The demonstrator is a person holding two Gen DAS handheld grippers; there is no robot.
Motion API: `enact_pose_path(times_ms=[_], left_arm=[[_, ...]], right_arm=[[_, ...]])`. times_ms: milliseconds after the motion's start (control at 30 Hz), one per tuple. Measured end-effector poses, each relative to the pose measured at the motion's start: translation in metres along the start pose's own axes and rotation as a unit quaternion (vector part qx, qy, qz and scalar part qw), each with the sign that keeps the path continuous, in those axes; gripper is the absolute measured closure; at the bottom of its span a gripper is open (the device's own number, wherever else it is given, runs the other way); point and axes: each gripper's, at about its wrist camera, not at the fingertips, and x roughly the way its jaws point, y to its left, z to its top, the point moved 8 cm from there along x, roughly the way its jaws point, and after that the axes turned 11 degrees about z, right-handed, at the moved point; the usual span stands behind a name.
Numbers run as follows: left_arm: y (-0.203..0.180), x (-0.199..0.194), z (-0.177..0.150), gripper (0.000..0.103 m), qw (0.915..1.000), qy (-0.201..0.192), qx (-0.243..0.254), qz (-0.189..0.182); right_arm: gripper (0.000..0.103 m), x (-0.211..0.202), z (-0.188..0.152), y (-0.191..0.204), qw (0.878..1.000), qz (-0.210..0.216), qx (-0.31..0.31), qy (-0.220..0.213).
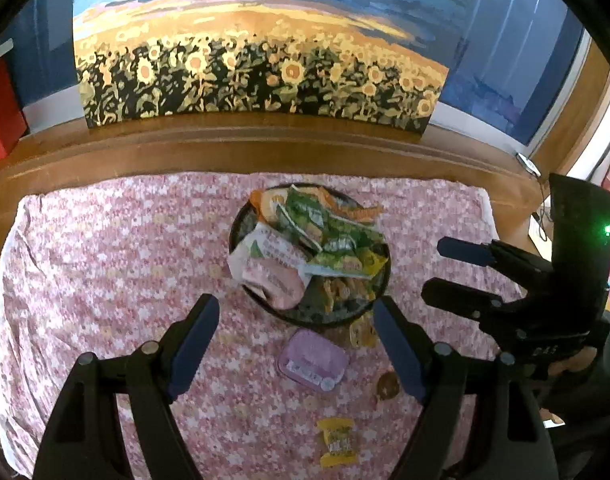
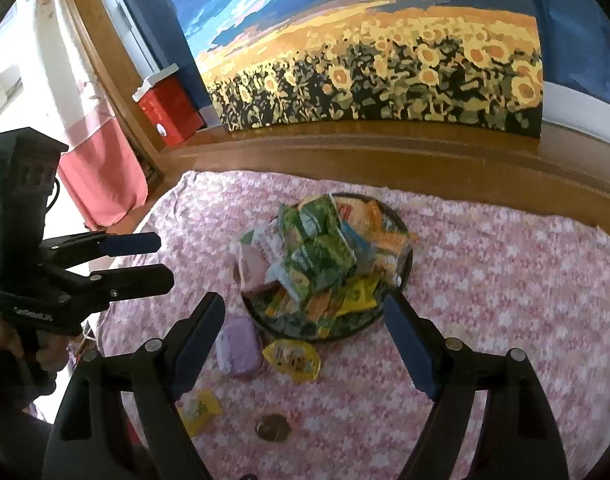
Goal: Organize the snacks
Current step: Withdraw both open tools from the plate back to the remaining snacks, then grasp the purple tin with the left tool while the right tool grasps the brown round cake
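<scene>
Both my claws are spread wide and empty: the left claw [image 1: 295, 344] hangs over the pink floral cloth [image 1: 105, 264] just short of the dark tray [image 1: 241, 224], the right claw [image 2: 305, 336] alongside it. Most snacks already sit heaped in that tray. Loose on the cloth near its front rim I see a lilac pack [image 1: 313, 360], a yellow sachet [image 2: 293, 360], a yellow candy [image 1: 337, 442] and a brown round piece [image 2: 272, 426]. I judge four pickups remain.

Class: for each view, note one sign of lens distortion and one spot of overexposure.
Left wrist view: the sunflower painting bows outward, black corners vignette; paper at the right edge washes out. Right wrist view: the wooden ledge curves; the upper-left area burns to white.
</scene>
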Motion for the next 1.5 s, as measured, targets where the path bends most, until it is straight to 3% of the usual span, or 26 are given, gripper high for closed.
enact_pose_path(times_ms=[900,1133,1400,1500], left_arm=[[-0.006,0.02,-0.047,0.02,0.9993,0.037,-0.005,-0.01],[-0.008,0.034,-0.069,0.02,0.9984,0.055,-0.003,-0.011],[-0.021,0.062,-0.069,0.02,0.998,0.057,0.016,-0.022],[-0.026,0.069,-0.069,0.02,0.9976,0.058,0.028,-0.026]], right_arm=[[0.02,-0.004,-0.058,0.001,0.998,0.007,0.046,0.039],[0.02,0.003,-0.074,0.004,0.997,0.008,0.05,0.06],[0.02,0.024,-0.099,0.006,0.994,-0.005,0.032,0.103],[0.02,0.024,-0.098,0.007,0.995,-0.004,0.025,0.101]])
